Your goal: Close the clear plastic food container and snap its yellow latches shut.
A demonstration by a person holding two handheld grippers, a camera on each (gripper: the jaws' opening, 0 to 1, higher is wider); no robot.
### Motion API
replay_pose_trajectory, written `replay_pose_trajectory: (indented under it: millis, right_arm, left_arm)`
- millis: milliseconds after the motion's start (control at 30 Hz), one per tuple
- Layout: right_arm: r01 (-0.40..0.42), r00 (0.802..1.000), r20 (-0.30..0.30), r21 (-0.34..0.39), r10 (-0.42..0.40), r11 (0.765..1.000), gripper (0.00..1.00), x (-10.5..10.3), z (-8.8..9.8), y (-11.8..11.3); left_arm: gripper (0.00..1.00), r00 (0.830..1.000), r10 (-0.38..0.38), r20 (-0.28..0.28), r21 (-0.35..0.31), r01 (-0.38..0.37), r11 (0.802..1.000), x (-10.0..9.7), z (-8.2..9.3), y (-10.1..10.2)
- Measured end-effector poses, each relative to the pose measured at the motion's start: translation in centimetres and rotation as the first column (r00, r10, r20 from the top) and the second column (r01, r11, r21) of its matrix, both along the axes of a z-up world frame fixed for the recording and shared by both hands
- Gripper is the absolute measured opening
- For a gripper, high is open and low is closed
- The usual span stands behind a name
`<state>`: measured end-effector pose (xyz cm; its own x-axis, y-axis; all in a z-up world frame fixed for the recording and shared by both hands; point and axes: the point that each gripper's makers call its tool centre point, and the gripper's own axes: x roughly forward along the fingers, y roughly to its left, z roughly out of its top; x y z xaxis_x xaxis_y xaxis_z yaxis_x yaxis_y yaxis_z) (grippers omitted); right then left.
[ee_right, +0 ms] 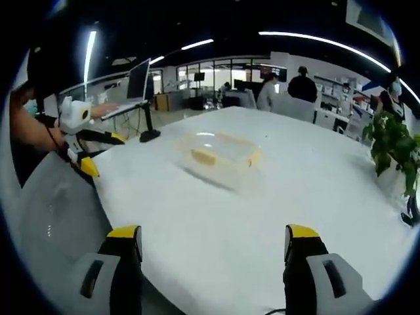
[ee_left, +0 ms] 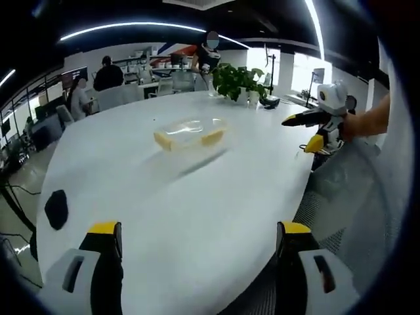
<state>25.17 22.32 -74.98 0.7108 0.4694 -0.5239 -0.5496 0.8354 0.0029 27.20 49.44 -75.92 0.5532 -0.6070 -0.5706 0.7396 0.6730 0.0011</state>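
Observation:
A clear plastic food container (ee_left: 191, 132) with yellow latches (ee_left: 212, 138) at its ends rests on the white table (ee_left: 197, 210); it looks closed, though I cannot tell if the latches are snapped. In the right gripper view the same container (ee_right: 223, 152) lies mid-table. My left gripper (ee_left: 199, 237) is open, well short of the container, nothing between its jaws. My right gripper (ee_right: 213, 243) is open too and holds nothing. The right gripper (ee_left: 314, 129) enters the left gripper view from the right; the left gripper (ee_right: 88, 152) appears at the left of the right gripper view.
A potted green plant (ee_left: 237, 80) stands at the table's far end, also seen as a plant (ee_right: 392, 146) at the right. A small black object (ee_left: 56, 209) lies near the table's left edge. A laptop on a stand (ee_right: 134, 88) and seated people (ee_left: 108, 73) are beyond.

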Motion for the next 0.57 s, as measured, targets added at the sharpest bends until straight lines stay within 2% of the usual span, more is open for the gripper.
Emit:
replay_pose_trajectory:
  millis: [567]
  right_arm:
    - [-0.010, 1.000, -0.014, -0.001, 0.010, 1.000, 0.91, -0.34, -0.42, 0.27]
  left_arm:
    - [0.99, 1.000, 0.014, -0.010, -0.012, -0.015, 1.000, -0.28, -0.36, -0.09]
